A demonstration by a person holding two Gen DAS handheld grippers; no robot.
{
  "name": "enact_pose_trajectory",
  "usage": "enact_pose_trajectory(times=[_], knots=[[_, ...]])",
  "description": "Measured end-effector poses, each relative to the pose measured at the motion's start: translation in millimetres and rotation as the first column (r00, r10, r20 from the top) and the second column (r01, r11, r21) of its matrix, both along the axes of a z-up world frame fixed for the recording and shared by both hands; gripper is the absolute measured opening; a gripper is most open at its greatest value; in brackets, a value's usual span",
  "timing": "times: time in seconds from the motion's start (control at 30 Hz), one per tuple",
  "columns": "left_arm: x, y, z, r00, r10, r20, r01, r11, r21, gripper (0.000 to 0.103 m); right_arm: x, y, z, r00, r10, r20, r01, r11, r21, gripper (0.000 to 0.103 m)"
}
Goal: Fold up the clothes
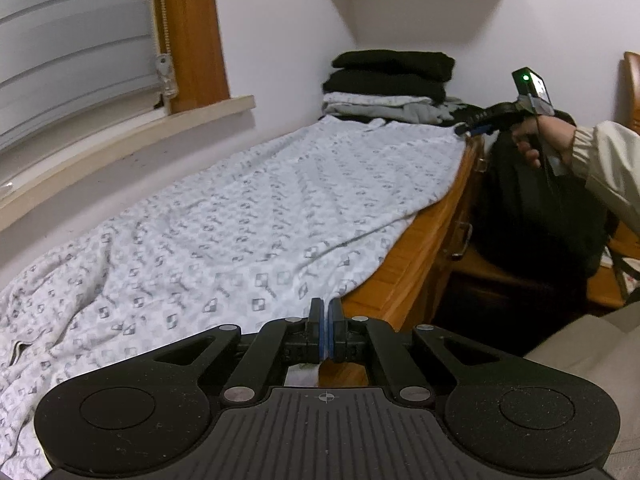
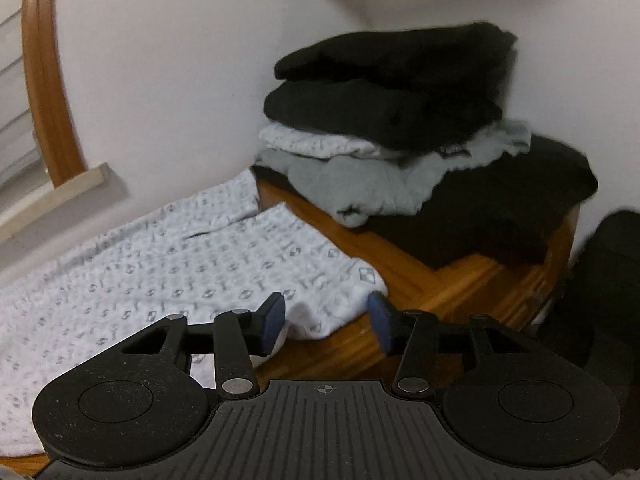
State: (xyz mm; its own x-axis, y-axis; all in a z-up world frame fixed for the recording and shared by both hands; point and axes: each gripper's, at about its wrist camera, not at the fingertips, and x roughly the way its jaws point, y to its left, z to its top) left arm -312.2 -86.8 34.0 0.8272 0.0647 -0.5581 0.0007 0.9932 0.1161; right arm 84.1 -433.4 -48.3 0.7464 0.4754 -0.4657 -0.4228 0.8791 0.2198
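The patterned garment point(image 1: 256, 216) lies spread over the wooden worktop point(image 1: 424, 256), soft, light, prone to wrinkle; left gripper point(image 1: 326, 320) jaws together on its near edge; right gripper point(image 2: 326, 320) jaws apart around the far corner, a sound hold

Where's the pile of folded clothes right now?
The pile of folded clothes sits in the far corner of the wooden desk, against the wall, just beyond the patterned white garment.
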Motion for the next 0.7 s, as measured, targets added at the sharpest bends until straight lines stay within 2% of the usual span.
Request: enact_pose_trajectory(times=[0.03, 0.07, 0.17, 0.2, 0.27, 0.33, 0.4, 0.43, 0.57, 0.67, 0.7], knots=[[-1.2, 1.3, -0.2, 1.0, 0.0, 0.0, 0.0, 1.0, 0.001, 0.002, 1.0, 2.3, 0.9, 1.0, 0.014, 0.003, -0.014, 1.0, -0.011, 0.007], [-2.4, 2.5, -0.3, 1.0, 0.001, 0.001, -0.001, 1.0, 0.002, 0.002, 1.9, 4.7, 2.0, 1.0, 0.026, 0.009, -0.026, 0.999, -0.023, 0.007], [-9.9, 4.8, 2.1, 1.0, -0.006, 0.015, 0.006, 1.0, -0.006, 0.001, -2.6, 17.8, 19.8, 0.987, 0.038, 0.159, -0.021, 0.994, -0.107, 0.005], [-13.7, 5.7, 3.9, 1.0, -0.007, 0.025, 0.008, 1.0, -0.015, 0.001, -2.8, 15.3, 31.1, 0.978, 0.017, 0.207, 0.0, 0.997, -0.081, 0.005], [-19.4, 5.2, 5.6, 0.999, -0.038, 0.021, 0.039, 0.999, -0.034, 0.001, -1.1, 13.2, 46.2, 0.968, -0.023, 0.25, 0.037, 0.998, -0.054, 0.005], [-22.1, 6.6, 5.8, 0.999, -0.031, 0.024, 0.033, 0.998, -0.051, 0.001, 0.7, 11.3, 60.9, 0.955, -0.062, 0.29, 0.073, 0.997, -0.027, 0.005], [-23.4, 9.1, 6.2, 0.999, -0.034, 0.021, 0.035, 0.997, -0.07, 0.001, 4.2, 15.6, 61.1, 0.957, -0.057, 0.284, 0.079, 0.995, -0.068, 0.005], [-23.2, 10.1, 6.4, 0.999, -0.037, 0.018, 0.039, 0.996, -0.076, 0.001, 7.4, 14.8, 60.3, 0.963, -0.066, 0.26, 0.083, 0.995, -0.056, 0.005], [-21.4, 11.8, 6.9, 0.999, -0.045, 0.008, 0.046, 0.996, -0.072, 0.001, 16.4, 25.1, 50.1, 0.982, -0.037, 0.183, 0.058, 0.992, -0.112, 0.005], [-21.0, 12.3, 5.1, 0.999, -0.044, -0.004, 0.044, 0.996, -0.077, 0.001, 17.0, 32.4, 54.2, 0.983, -0.025, 0.182, 0.043, 0.995, -0.096, 0.005], [-21.0, 13.6, 5.1, 0.999, -0.039, -0.003, 0.039, 0.996, -0.084, 0.001, 14.4, 34.4, 61.7, 0.975, -0.018, 0.22, 0.036, 0.997, -0.075, 0.005]])
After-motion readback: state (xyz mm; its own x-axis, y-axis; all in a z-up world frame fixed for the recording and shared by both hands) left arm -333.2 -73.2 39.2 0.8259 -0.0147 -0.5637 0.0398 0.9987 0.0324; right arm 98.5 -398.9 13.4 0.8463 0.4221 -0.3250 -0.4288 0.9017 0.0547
